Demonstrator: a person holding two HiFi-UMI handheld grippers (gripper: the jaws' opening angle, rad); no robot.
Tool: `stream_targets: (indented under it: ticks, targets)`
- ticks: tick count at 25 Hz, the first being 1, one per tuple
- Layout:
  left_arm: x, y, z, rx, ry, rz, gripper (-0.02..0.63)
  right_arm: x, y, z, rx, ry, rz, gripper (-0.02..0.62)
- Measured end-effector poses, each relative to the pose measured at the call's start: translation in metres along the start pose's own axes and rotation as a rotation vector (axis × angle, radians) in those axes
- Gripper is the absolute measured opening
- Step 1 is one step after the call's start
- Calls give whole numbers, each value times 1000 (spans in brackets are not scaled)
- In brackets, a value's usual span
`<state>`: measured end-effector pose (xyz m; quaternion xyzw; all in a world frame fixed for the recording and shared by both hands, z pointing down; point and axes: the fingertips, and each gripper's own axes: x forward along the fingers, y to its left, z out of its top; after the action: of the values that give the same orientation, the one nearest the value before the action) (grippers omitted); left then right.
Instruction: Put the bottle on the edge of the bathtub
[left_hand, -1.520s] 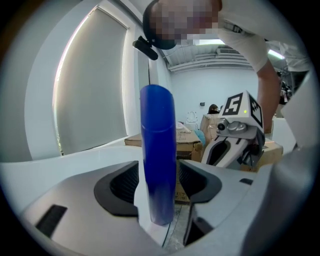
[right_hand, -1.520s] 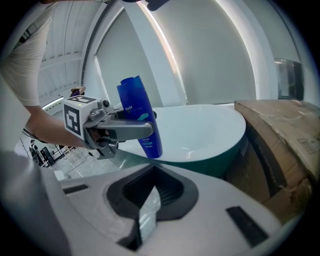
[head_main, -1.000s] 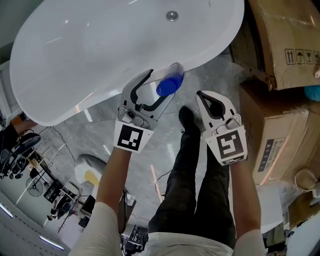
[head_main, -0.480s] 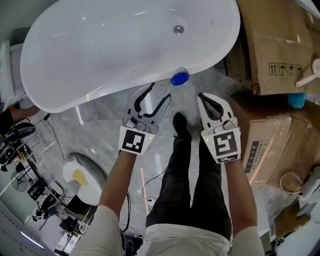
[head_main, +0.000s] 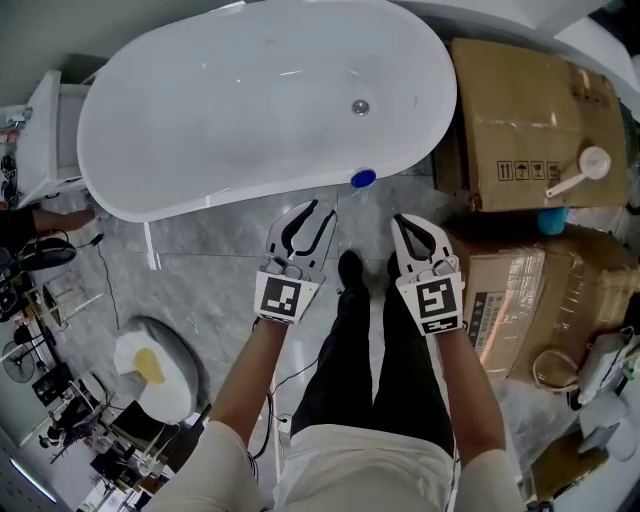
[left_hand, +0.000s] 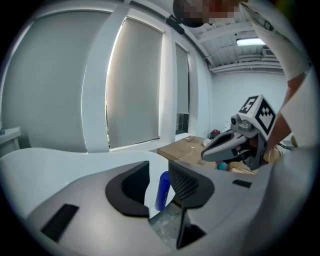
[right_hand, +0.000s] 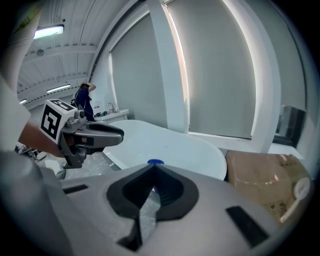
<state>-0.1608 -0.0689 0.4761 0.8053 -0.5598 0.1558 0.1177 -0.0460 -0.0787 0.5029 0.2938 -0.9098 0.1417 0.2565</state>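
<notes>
The bottle (head_main: 363, 179), clear with a blue cap, stands upright on the near rim of the white bathtub (head_main: 230, 195). My left gripper (head_main: 312, 212) hangs over the floor, a short way back from the bottle. Its jaws are closing with nothing between them. In the left gripper view the bottle (left_hand: 162, 191) shows blue through the gap of the left gripper (left_hand: 159, 175), well beyond the pads. My right gripper (head_main: 402, 220) is shut and empty beside it. In the right gripper view the right gripper (right_hand: 152, 169) has the bottle cap (right_hand: 155, 162) just above it.
Cardboard boxes (head_main: 520, 120) stand right of the tub, with a white scoop (head_main: 580, 170) on top and another box (head_main: 530, 290) nearer. The person's legs and shoes (head_main: 350, 270) are below the grippers. A round white and yellow thing (head_main: 150, 365) lies on the marble floor at left.
Both grippers have drawn back from the tub toward the person. The left jaws, wide around the bottle a second ago, have narrowed. The bottle stays on the rim.
</notes>
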Motion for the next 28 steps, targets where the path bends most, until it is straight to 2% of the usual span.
stream_targets:
  ticks: [13,17,23,28]
  targets:
    - [-85,-31,105,-112,30,54,67,-98,24,108,-13,-44,-23,2]
    - [-109,-44,135,-99,21,59,55,-128,30,128,15,-59,-15,2]
    - [-142,-55,179,-124,-7,97,34,-173,40,170,36,-97,11,2]
    - [-166,-64,209,-133,-12,97,21,-206,48,199,28,-128,16,2]
